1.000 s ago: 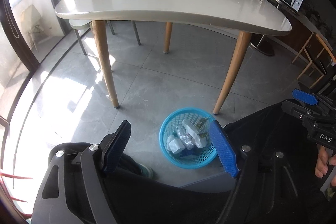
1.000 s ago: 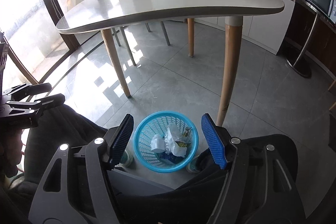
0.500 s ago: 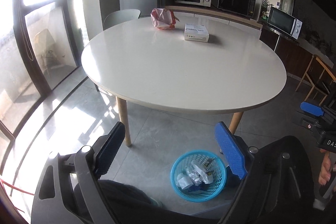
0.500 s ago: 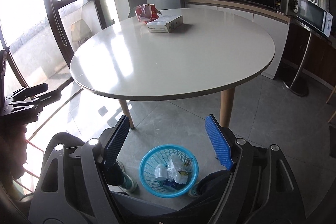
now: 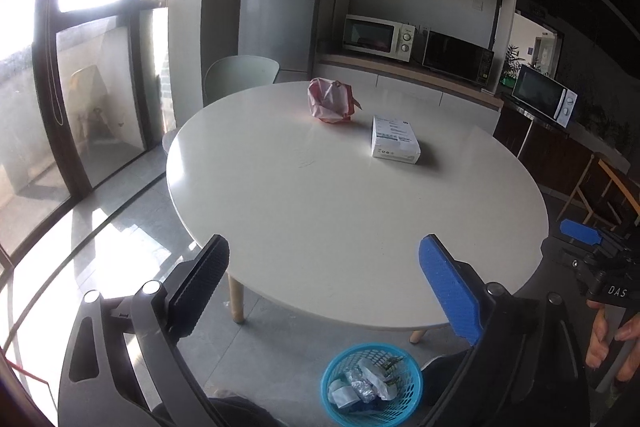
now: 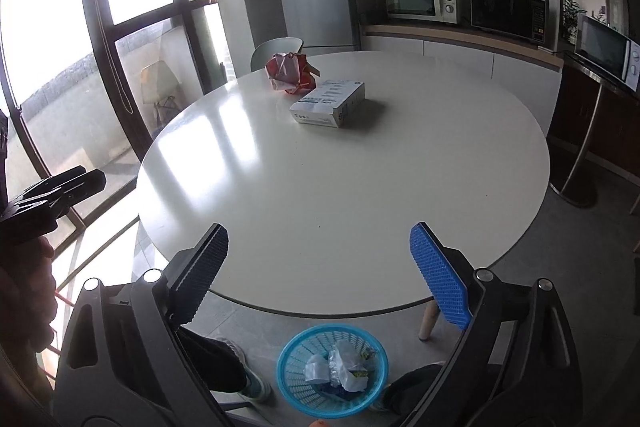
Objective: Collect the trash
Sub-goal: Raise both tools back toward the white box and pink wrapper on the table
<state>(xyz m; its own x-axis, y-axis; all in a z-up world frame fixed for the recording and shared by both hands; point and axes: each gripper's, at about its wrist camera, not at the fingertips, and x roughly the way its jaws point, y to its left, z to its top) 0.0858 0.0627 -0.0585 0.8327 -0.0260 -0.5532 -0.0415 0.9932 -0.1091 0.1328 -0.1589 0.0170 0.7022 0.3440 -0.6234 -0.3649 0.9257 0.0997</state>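
Both the left gripper and right gripper gape wide, empty; reach over the round white table to its far edge and pinch the crumpled pink-red wrapper gently.

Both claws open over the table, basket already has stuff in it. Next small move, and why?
Probably reach the right claw forward toward the white rectangular box: both claws are open and hold nothing, and box and crumpled red-and-white wrapper still sit on the round white table.

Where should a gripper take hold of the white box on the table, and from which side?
Grip the box across its two long side faces, coming from above. It lies flat, its width well inside the open right gripper. The red wrapper sits close behind it, so avoid that far end.
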